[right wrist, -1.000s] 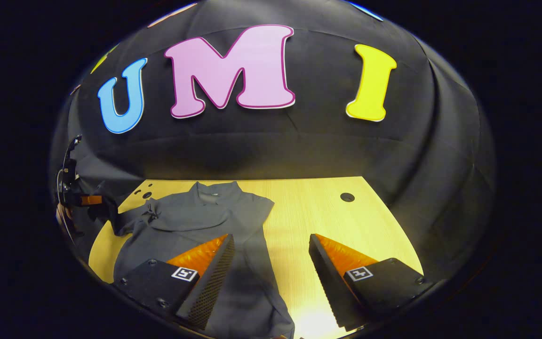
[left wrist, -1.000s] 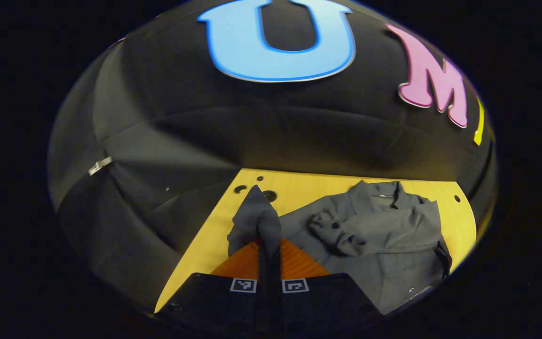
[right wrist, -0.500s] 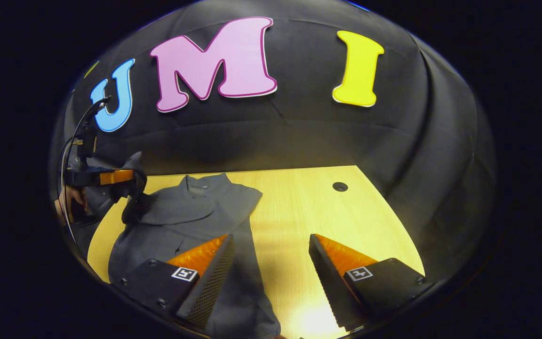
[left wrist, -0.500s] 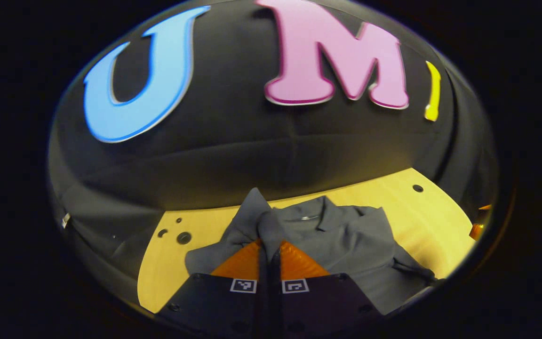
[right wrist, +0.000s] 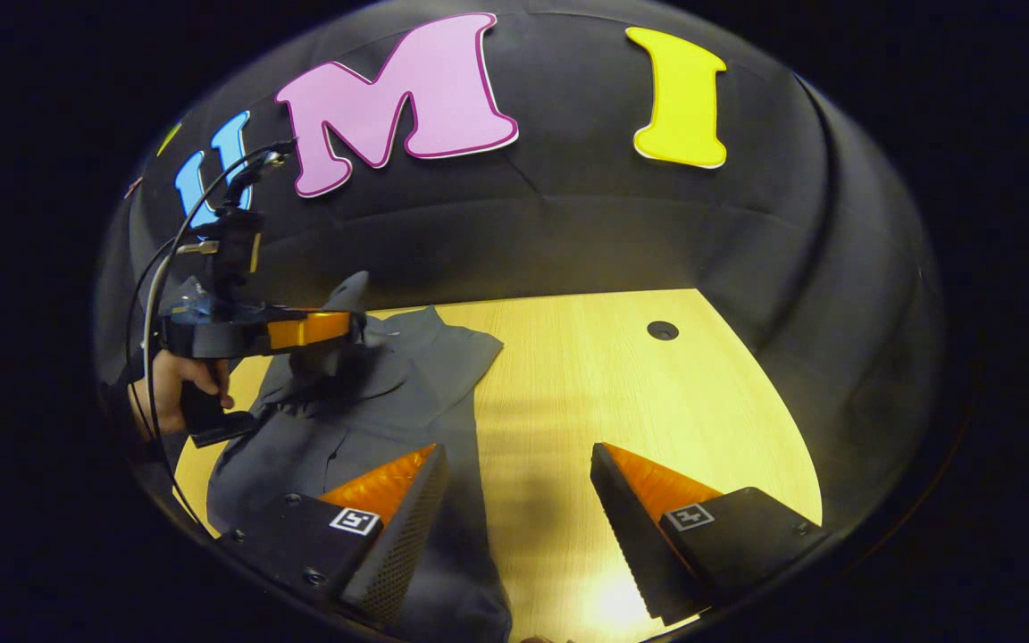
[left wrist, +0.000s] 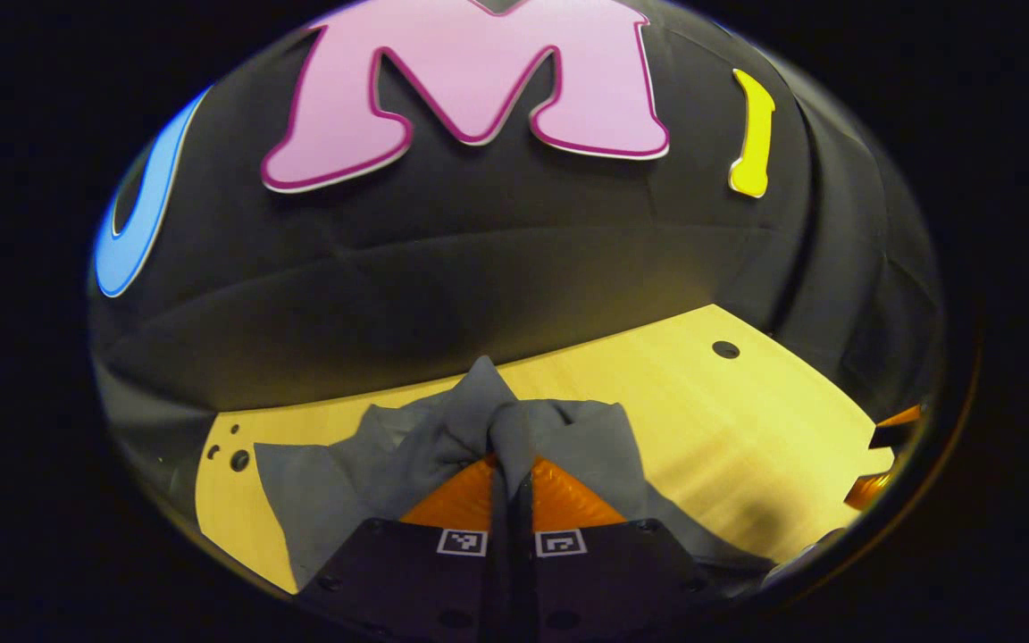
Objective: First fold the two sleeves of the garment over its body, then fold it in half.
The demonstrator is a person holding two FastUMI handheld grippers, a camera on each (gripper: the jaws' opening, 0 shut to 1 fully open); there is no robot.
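A grey collared garment (right wrist: 389, 393) lies on the light wooden table (right wrist: 622, 384), its body spread toward the table's left side. My left gripper (left wrist: 511, 446) is shut on the garment's sleeve (left wrist: 488, 406), whose cloth bunches up between the fingers. In the right gripper view that left gripper (right wrist: 349, 323) hangs above the garment's upper body, carrying the sleeve, with a hand (right wrist: 177, 379) on its handle. My right gripper (right wrist: 514, 487) is open low over the garment's right edge and the table, with nothing between its fingers.
A round hole (right wrist: 662, 330) is cut in the table at the far right, and small holes (left wrist: 239, 459) sit near the far left corner. The black cloth wall (right wrist: 568, 232) rises right behind the table. Bare wood (left wrist: 729, 420) lies to the right of the garment.
My left gripper has carried the sleeve rightward from the table's left edge to above the garment's body. The right gripper has stayed open and nearly still.
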